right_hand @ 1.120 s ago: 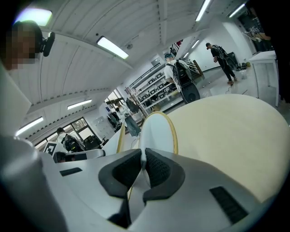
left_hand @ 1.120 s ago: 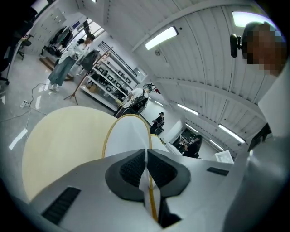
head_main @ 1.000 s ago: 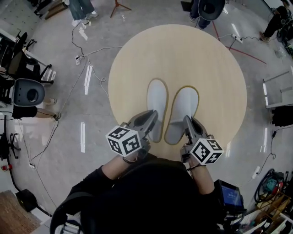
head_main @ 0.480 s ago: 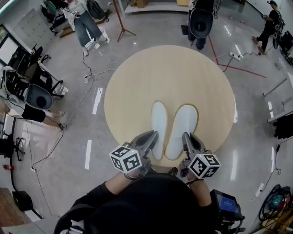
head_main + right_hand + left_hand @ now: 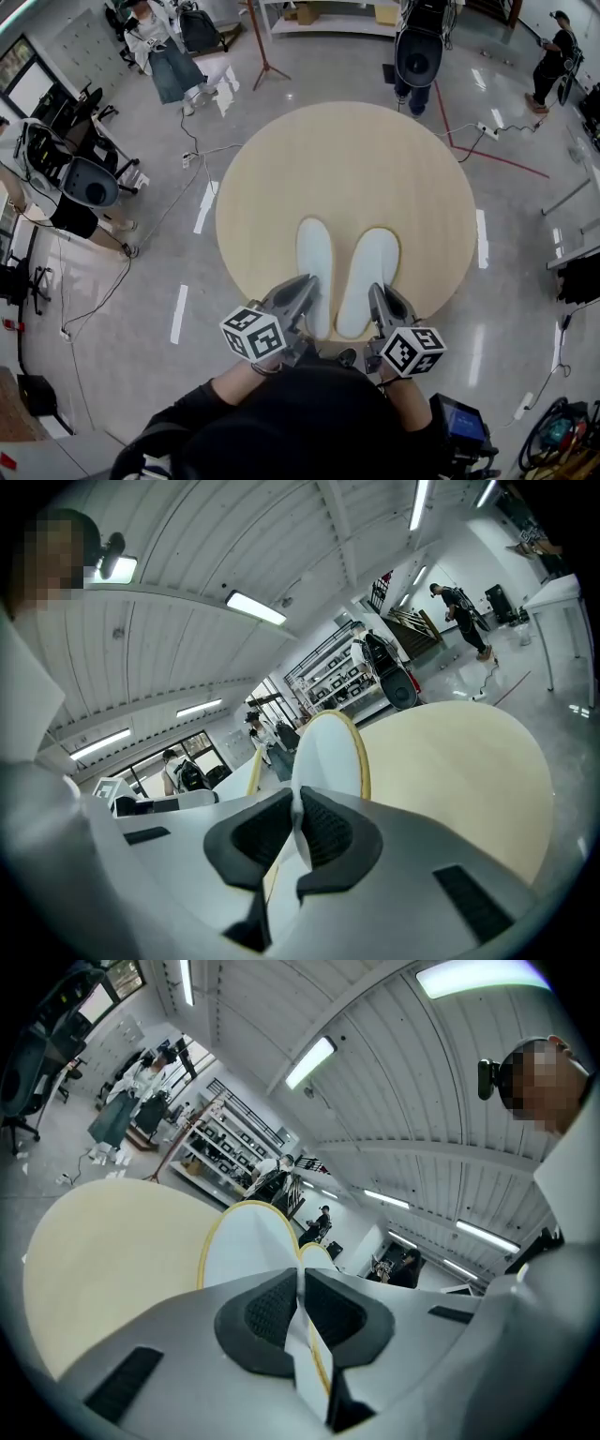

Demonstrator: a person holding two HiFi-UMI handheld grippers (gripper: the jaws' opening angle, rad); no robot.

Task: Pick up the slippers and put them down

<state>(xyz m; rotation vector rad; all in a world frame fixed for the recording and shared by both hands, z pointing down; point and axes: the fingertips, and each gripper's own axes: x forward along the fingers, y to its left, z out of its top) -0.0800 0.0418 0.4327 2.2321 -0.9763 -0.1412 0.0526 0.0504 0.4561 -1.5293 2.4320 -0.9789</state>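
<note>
Two white slippers with yellow edging lie side by side, toes pointing away, over the near part of the round wooden table (image 5: 347, 159). My left gripper (image 5: 305, 289) is shut on the heel rim of the left slipper (image 5: 315, 258). My right gripper (image 5: 379, 300) is shut on the heel rim of the right slipper (image 5: 368, 277). In the left gripper view the left slipper (image 5: 246, 1246) rises out of the closed jaws of that gripper (image 5: 300, 1305). In the right gripper view the right slipper (image 5: 328, 757) stands between the dark pads of that gripper (image 5: 297, 829). Whether the soles touch the table I cannot tell.
The table stands on a shiny grey floor with cables (image 5: 202, 155) and a red line (image 5: 506, 159). An office chair (image 5: 89, 187) is at the left and a black chair (image 5: 419, 52) beyond the table. People stand at the far left (image 5: 164, 47) and far right (image 5: 553, 56).
Both grippers have drawn back toward me with the slippers in them. The slippers have gone from the table's middle to its near edge. Both grips have stayed closed.
</note>
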